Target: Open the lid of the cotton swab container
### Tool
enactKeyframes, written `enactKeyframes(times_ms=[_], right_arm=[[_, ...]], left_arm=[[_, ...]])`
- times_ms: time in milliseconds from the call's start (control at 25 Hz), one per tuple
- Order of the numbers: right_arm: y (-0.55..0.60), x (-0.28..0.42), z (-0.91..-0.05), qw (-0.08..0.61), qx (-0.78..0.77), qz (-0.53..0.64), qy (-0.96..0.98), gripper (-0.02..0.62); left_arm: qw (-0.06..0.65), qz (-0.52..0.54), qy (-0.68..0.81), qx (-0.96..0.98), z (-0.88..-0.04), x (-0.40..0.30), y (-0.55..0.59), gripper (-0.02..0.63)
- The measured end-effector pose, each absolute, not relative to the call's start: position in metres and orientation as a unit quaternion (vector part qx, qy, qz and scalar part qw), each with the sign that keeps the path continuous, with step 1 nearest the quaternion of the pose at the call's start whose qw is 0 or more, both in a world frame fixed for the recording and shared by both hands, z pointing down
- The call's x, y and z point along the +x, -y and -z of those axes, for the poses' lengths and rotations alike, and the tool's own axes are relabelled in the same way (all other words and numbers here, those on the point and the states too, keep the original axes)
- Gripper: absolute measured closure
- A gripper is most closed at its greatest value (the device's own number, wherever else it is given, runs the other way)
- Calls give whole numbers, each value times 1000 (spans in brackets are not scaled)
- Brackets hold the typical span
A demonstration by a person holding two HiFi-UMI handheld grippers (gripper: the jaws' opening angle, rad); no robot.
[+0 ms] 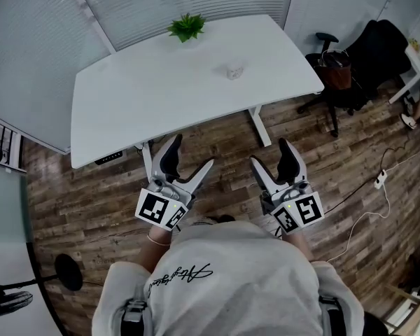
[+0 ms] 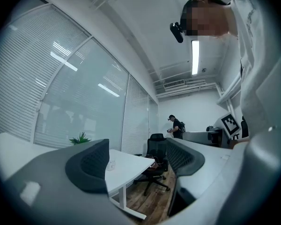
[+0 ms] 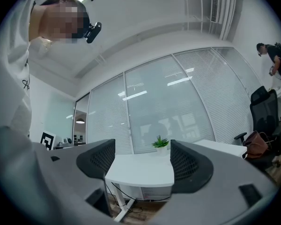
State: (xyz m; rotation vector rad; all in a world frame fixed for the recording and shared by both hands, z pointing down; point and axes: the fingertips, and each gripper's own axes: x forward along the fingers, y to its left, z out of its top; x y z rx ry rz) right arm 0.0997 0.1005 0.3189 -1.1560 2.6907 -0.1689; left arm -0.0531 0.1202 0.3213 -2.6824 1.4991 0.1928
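Far ahead, a small translucent cotton swab container (image 1: 234, 71) sits on the smooth white desk (image 1: 147, 96); left gripper (image 1: 192, 152) and right gripper (image 1: 269, 152) hold mesh-textured black fingers (image 3: 192, 165) apart, empty.

The person wears a pale grey sweatshirt (image 1: 245, 278) with dark script print. The left gripper (image 1: 193, 152) and right gripper (image 1: 270, 152) are grey with black pads and checkered marker cubes.

Desk (image 1: 147, 96) top's smooth matt white, floor (image 1: 84, 201) is rough-looking wood plank. Small container (image 1: 234, 71) at upper middle looks like clear plastic. Left gripper (image 1: 192, 152) and right gripper (image 1: 270, 152): matt grey plastic, dark mesh-textured pads (image 3: 189, 168). Sweatshirt (image 1: 231, 278) is soft cloth.
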Motion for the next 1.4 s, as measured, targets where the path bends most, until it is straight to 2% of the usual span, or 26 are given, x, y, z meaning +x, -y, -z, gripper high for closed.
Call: enactKeyframes(times_ms=[280, 480, 760, 1400], right_arm=[[-98, 101, -314, 105, -385, 54, -915, 253], [-95, 106, -320, 100, -382, 60, -917, 262], [-85, 107, -334, 92, -390, 71, -914, 265], [13, 93, -334, 86, -412, 59, -905, 272]], left_arm=[[37, -59, -481, -874, -316, -45, -118, 244], [7, -95, -481, -872, -313, -43, -120, 244], [-7, -85, -492, -867, -329, -57, -115, 244], [6, -87, -449, -889, -328, -55, -1, 243]])
